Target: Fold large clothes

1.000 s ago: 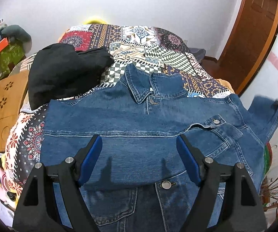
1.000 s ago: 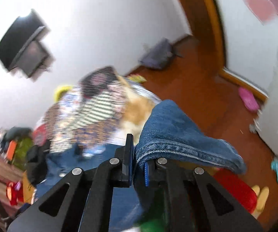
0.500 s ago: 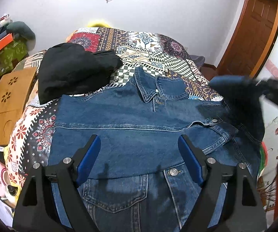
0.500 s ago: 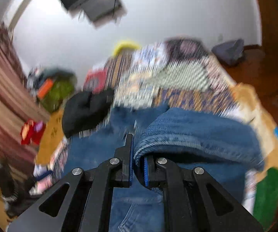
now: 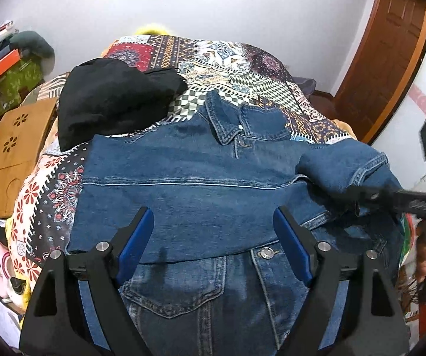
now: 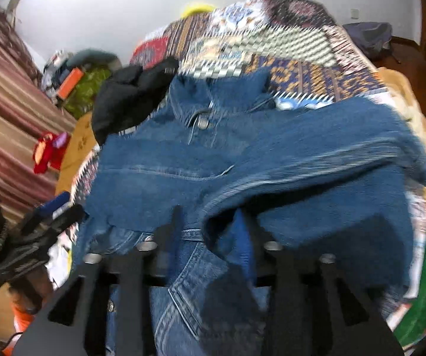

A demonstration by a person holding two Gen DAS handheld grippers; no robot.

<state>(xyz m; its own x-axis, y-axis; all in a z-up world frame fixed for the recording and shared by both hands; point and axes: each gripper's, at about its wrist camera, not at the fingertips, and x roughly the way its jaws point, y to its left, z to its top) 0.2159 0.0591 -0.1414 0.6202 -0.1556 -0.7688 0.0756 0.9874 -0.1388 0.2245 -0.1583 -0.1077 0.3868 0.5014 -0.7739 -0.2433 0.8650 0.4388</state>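
Observation:
A blue denim jacket (image 5: 189,178) lies face up on the patterned bed, collar at the far side, with one sleeve folded flat across its chest. My left gripper (image 5: 213,237) hovers open just above that folded sleeve, nothing between its blue pads. The other sleeve (image 5: 346,163) is draped in from the right over the chest. In the right wrist view this sleeve (image 6: 331,154) lies over and between the fingers of my right gripper (image 6: 210,231), whose jaws are opening; the pads stand apart from the cloth. The right gripper (image 5: 361,195) also shows at the right edge.
A black garment (image 5: 109,101) is heaped on the quilt (image 5: 242,68) to the left of the collar. A tan wooden board (image 5: 14,148) and cluttered shelves stand left of the bed. A brown door (image 5: 391,59) is at the right. A hand (image 5: 423,264) holds the right gripper.
The right gripper swung the sleeve from out over the floor inward across the jacket's chest, then its shut jaws parted. The left gripper stayed open and hardly shifted.

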